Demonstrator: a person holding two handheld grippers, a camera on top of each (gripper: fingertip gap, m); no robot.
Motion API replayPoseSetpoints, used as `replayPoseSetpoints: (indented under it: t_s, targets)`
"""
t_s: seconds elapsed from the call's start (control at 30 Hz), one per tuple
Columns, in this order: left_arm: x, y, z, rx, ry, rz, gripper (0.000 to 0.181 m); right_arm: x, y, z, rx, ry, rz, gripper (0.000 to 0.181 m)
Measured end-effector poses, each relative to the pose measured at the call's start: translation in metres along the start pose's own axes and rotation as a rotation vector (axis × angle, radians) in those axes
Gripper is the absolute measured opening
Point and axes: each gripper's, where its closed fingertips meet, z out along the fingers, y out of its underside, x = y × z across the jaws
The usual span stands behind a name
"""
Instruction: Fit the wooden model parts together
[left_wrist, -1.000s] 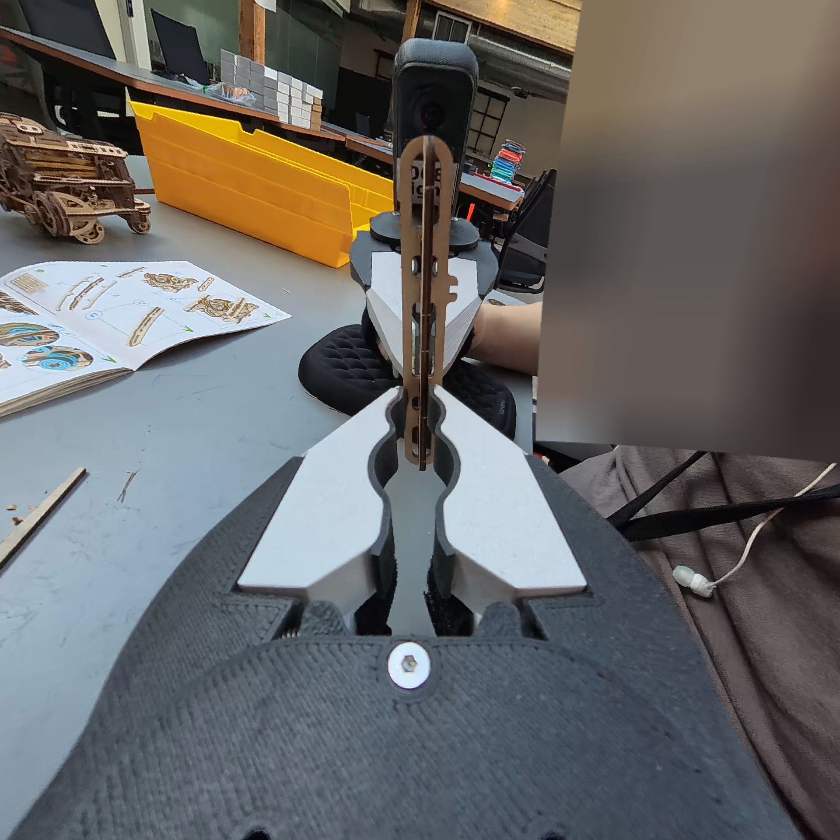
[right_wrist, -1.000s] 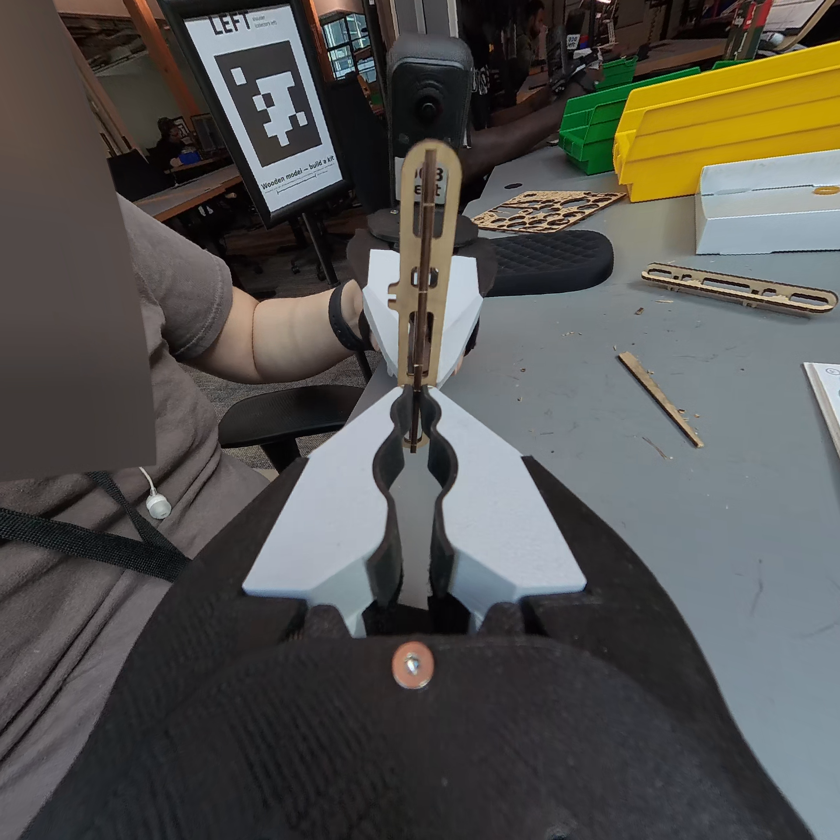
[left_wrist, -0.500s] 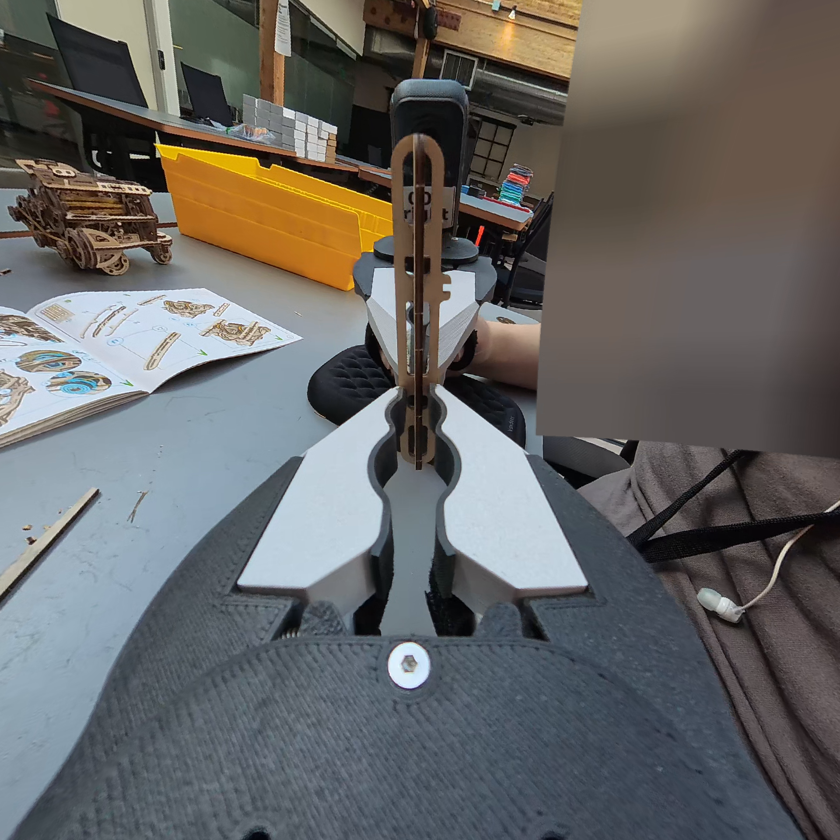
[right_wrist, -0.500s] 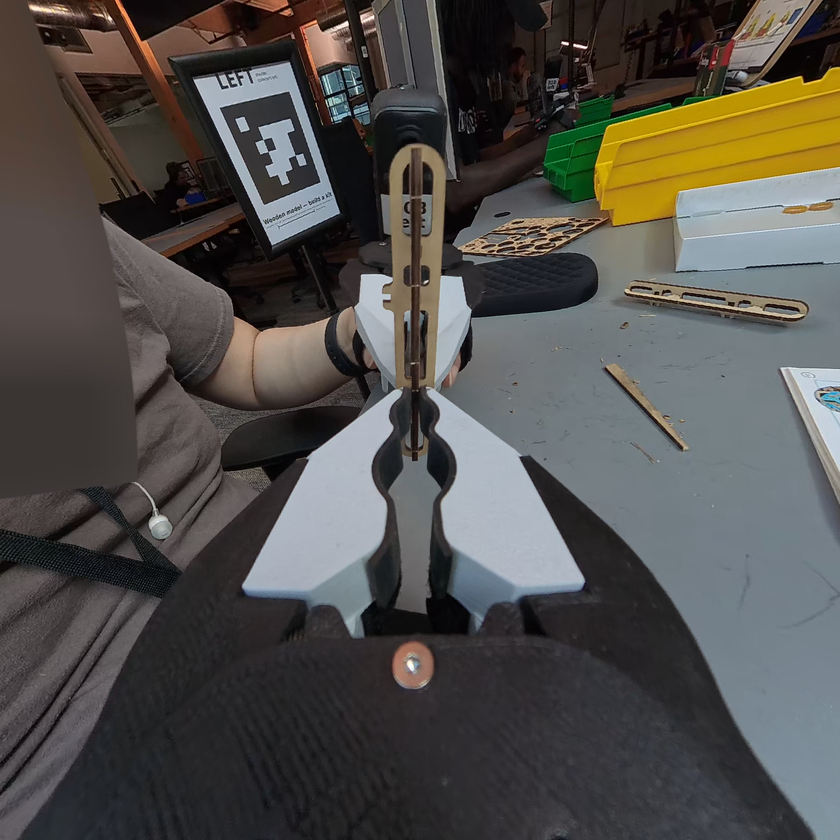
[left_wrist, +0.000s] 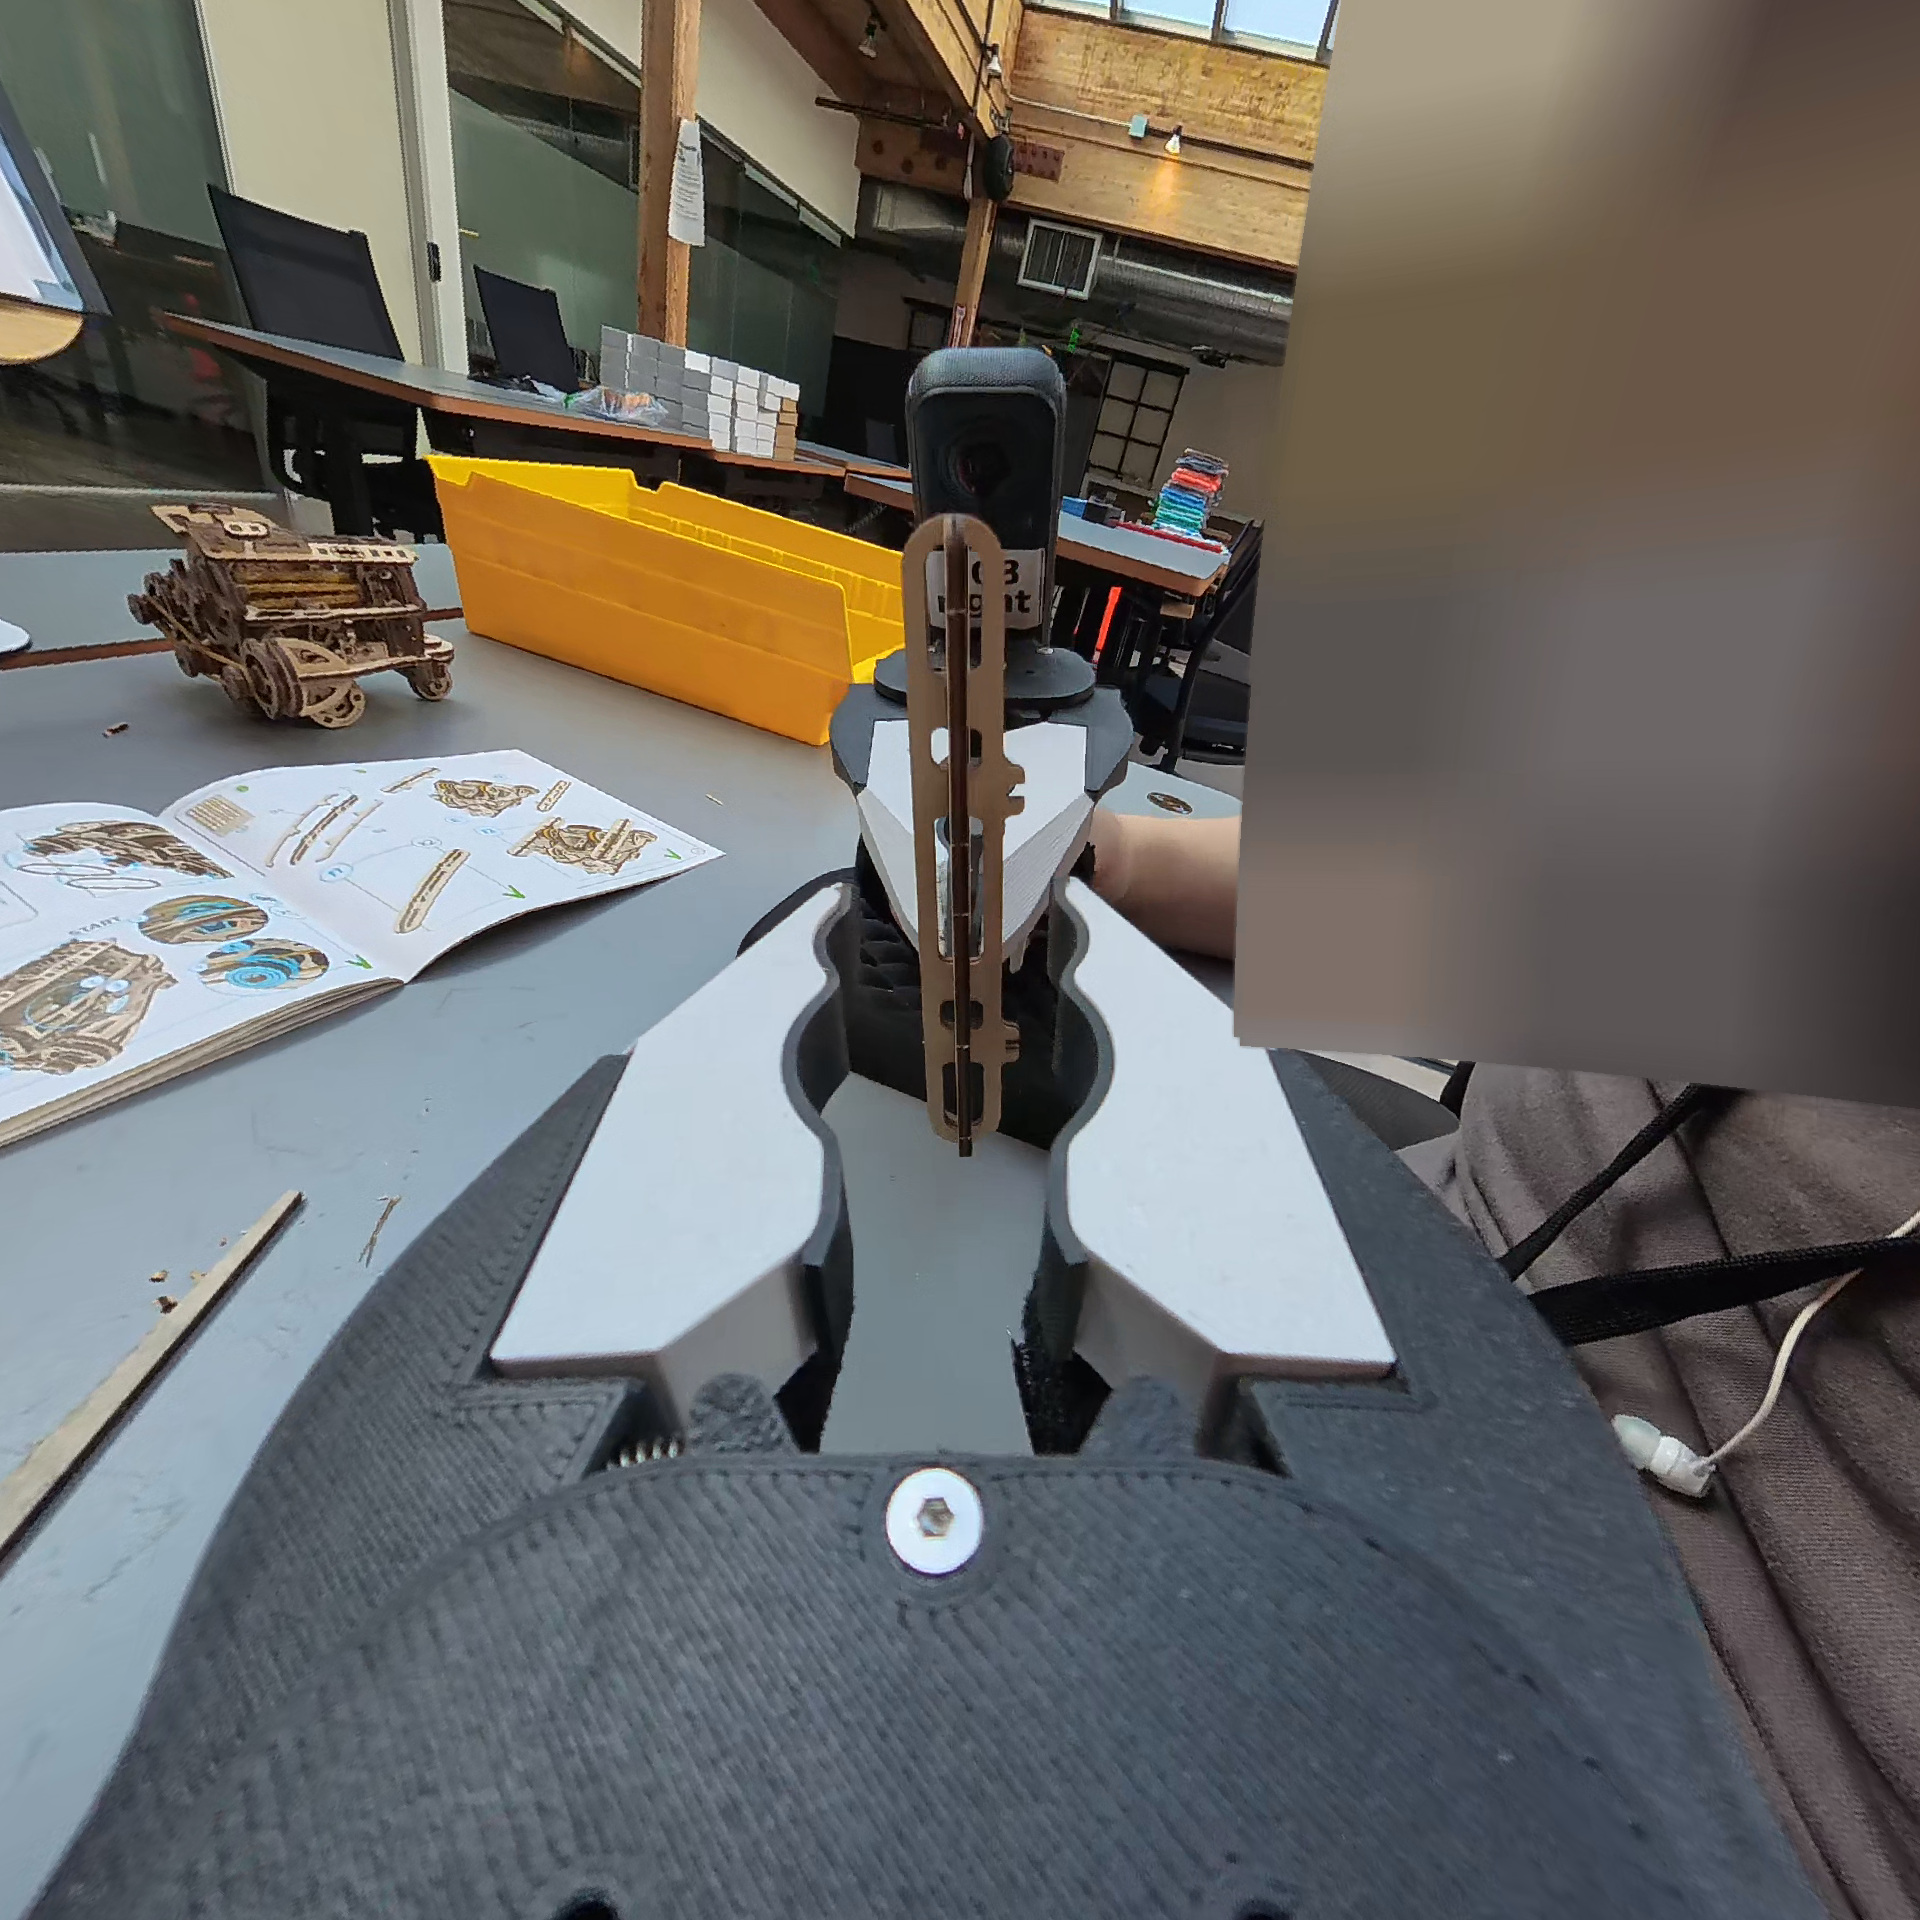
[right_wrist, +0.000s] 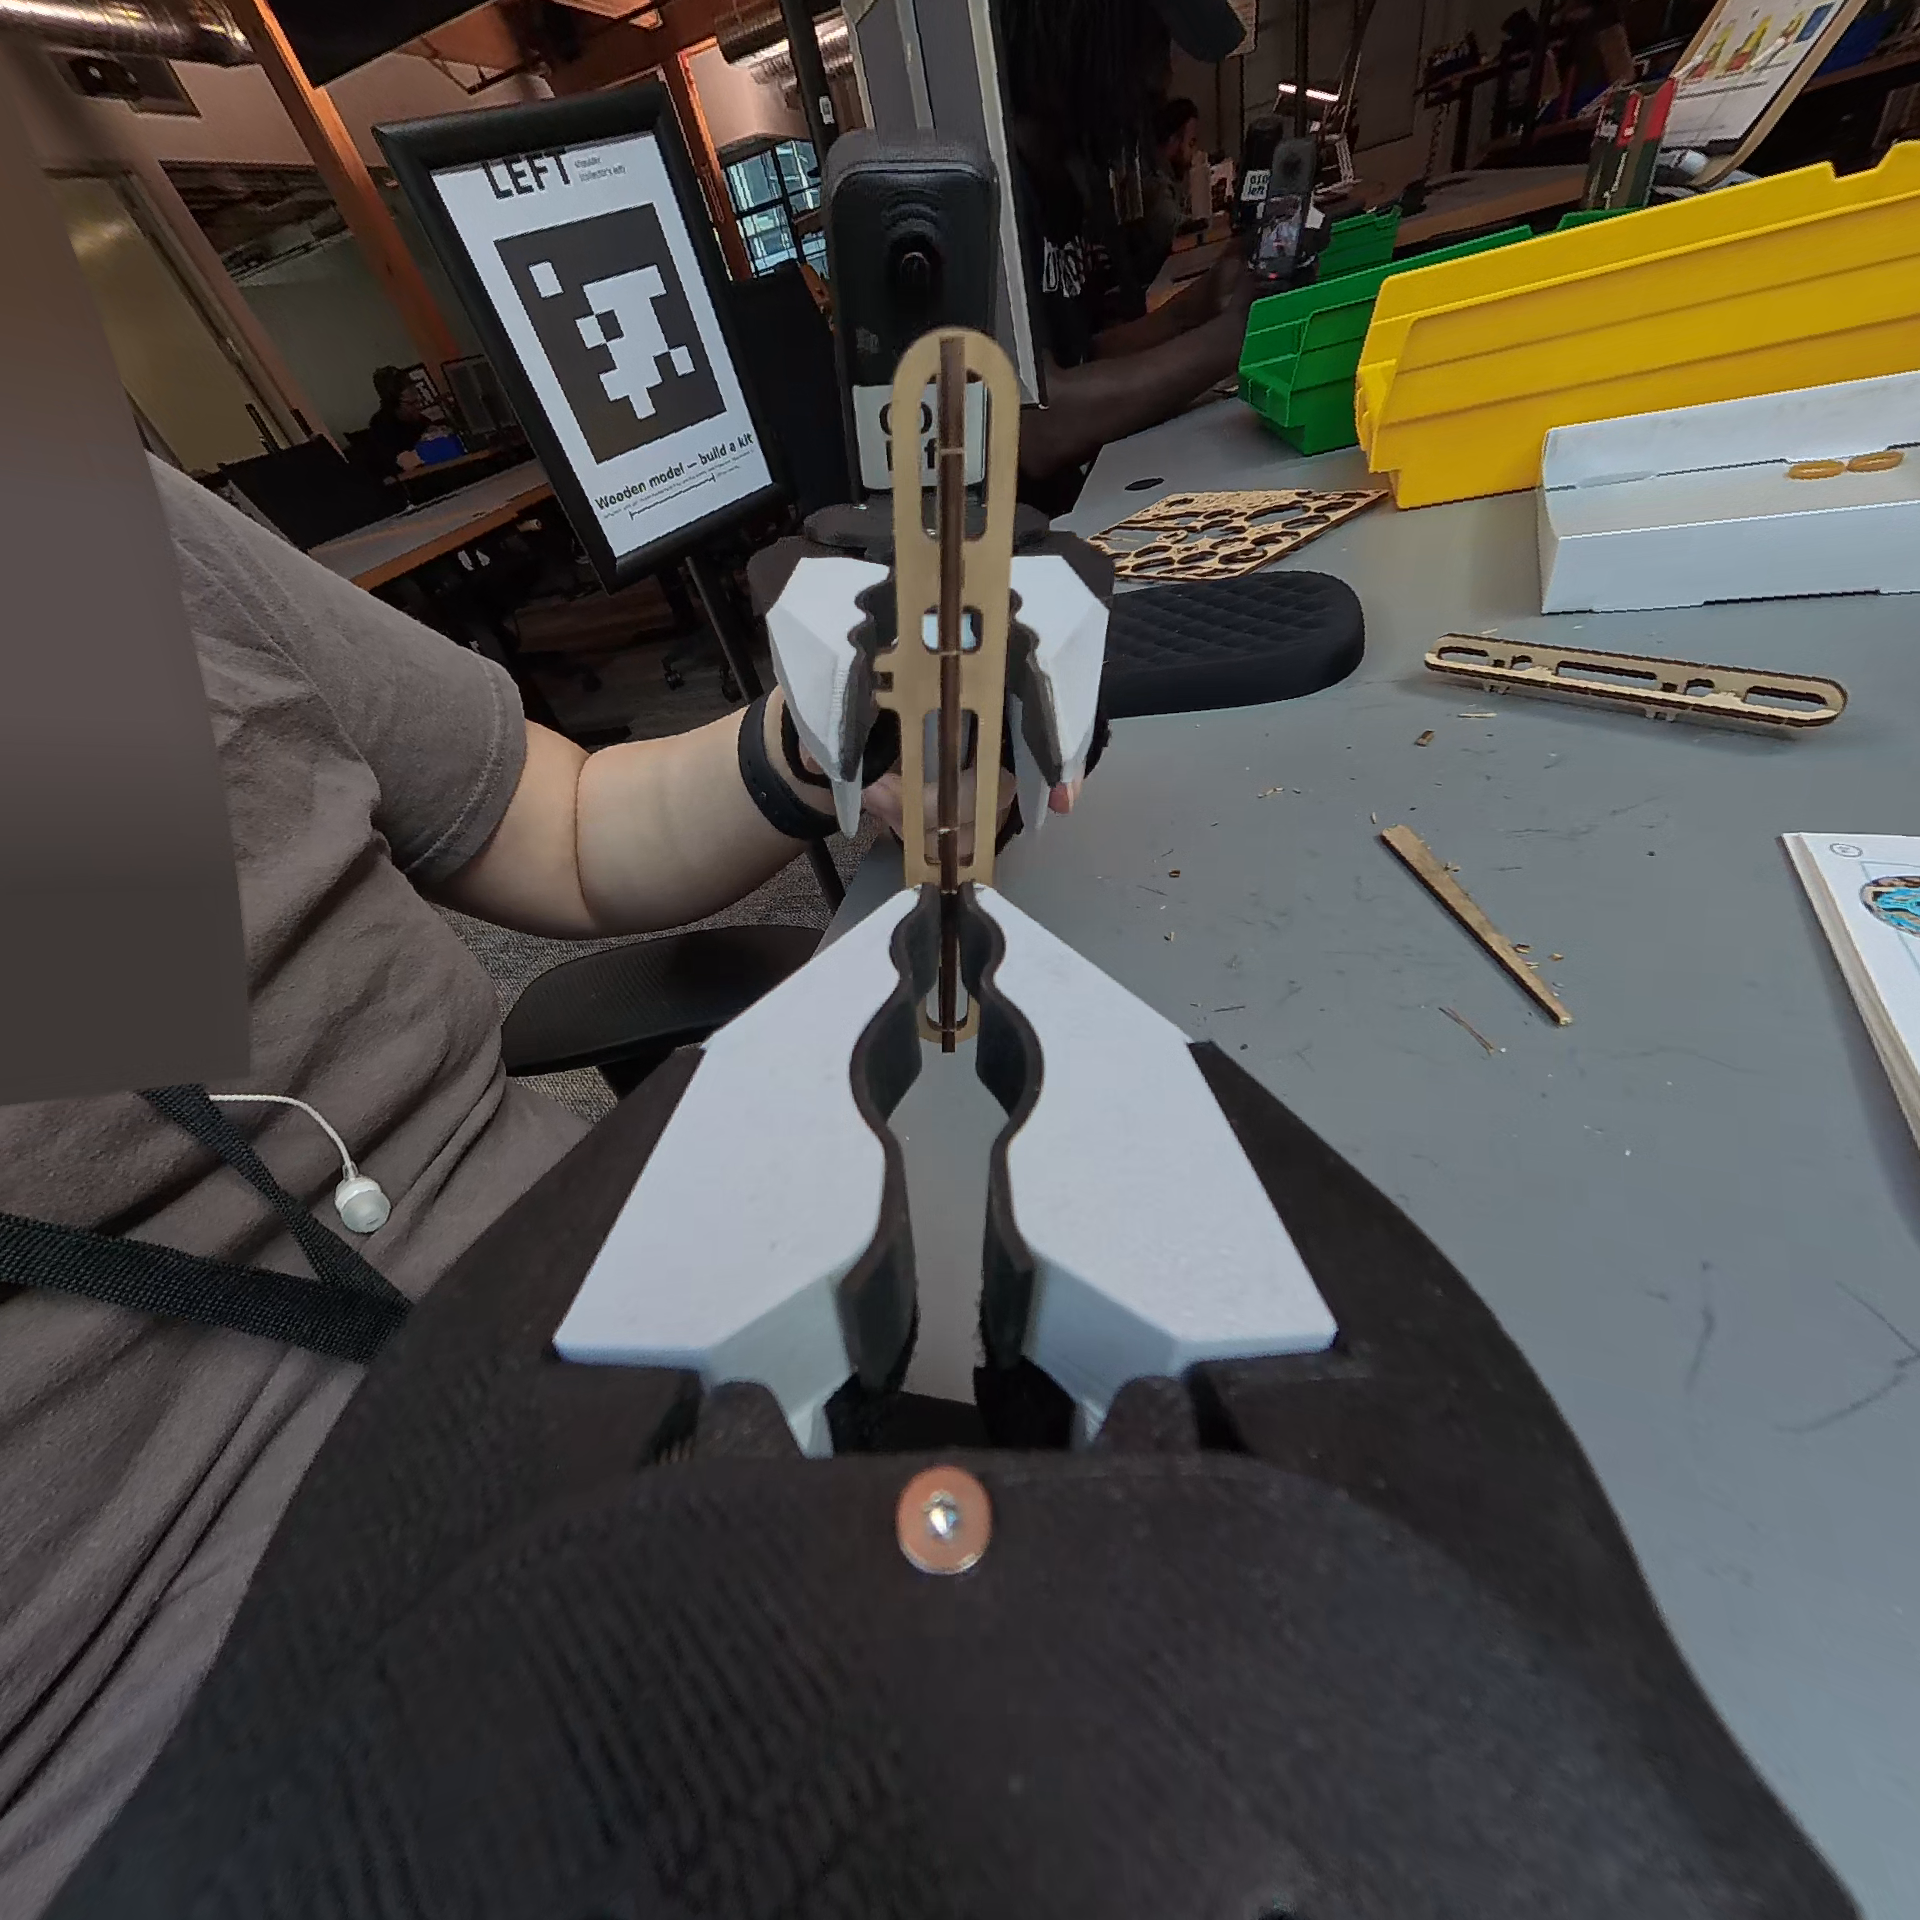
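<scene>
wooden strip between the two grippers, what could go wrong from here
1. The left gripper stands open, so the wooden strip hangs only from the right gripper, which pinches just its near end; the long free end could swing or slip.
2. The strip looks like two thin slotted pieces set face to face; with one end loose they might shift apart.

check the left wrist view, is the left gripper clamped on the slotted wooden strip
No, the left gripper stands open, its fingers spread clear of the slotted wooden strip, which the right gripper beyond pinches.
</scene>
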Motion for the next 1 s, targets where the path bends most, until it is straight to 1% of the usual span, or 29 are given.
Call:
replayPoseSetpoints:
  t_s: [0.17, 0.5, 0.6, 0.67, 1.0]
  targets:
    - [0.002, 0.006, 0.007, -0.034, 0.016, 0.009, 0.034, 0.001, 0.000, 0.000, -0.002, 0.006, -0.002, 0.000]
    - [-0.003, 0.023, 0.010, -0.096, 0.003, 0.047, 0.027, 0.001, -0.001, -0.001, 0.008, 0.001, 0.006, 0.000]
    - [-0.001, 0.024, 0.009, -0.091, 0.016, 0.046, 0.022, 0.000, -0.001, -0.001, 0.007, -0.002, 0.008, 0.000]
    - [0.001, 0.021, 0.008, -0.072, 0.035, 0.040, 0.015, 0.000, -0.001, -0.001, 0.006, -0.006, 0.008, 0.000]
    - [0.002, 0.019, 0.009, -0.048, 0.041, 0.050, 0.014, 0.000, -0.002, -0.001, 0.019, -0.014, 0.016, 0.000]
